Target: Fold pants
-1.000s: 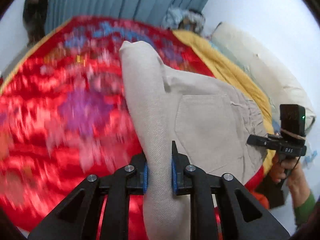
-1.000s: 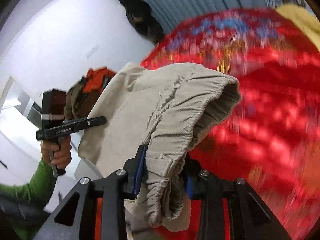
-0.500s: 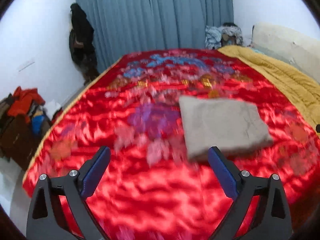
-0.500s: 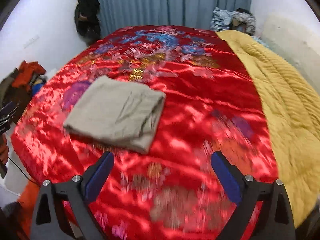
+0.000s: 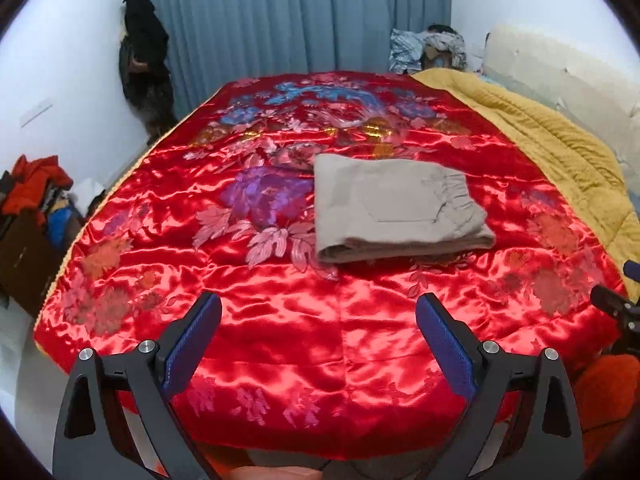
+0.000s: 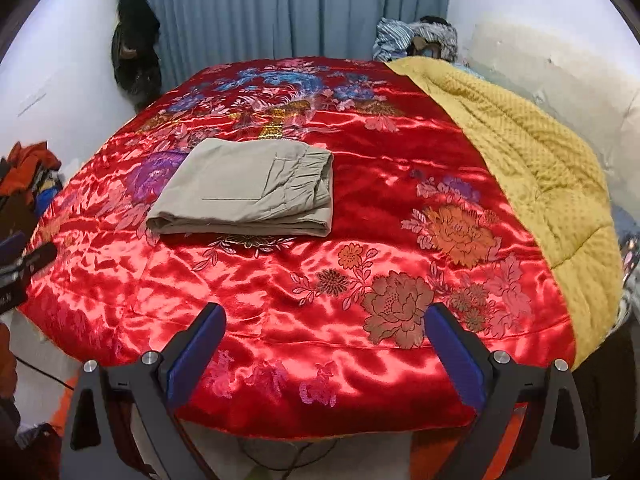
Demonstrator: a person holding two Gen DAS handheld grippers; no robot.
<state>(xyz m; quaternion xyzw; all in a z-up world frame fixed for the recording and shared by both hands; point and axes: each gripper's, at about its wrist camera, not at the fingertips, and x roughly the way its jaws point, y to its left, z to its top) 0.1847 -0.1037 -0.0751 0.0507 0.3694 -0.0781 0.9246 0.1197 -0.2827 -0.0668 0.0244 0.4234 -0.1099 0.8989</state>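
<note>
The beige pants (image 5: 394,206) lie folded into a flat rectangle on the red floral bedspread (image 5: 280,320), back pocket and elastic waistband facing up. They also show in the right wrist view (image 6: 248,192), left of centre. My left gripper (image 5: 318,332) is open and empty, held back over the bed's near edge, well short of the pants. My right gripper (image 6: 324,344) is open and empty too, over the near edge, to the right of the pants.
A yellow quilt (image 6: 532,168) covers the bed's right side. Blue curtains (image 5: 296,12) hang behind. Clothes are piled at the far corner (image 5: 428,46) and on the floor at left (image 5: 32,192). A dark coat (image 5: 144,60) hangs on the wall.
One second ago both grippers were shut on the pants and held them up. Both have let go and pulled back toward the bed's near edge; the pants now lie folded on the bedspread.
</note>
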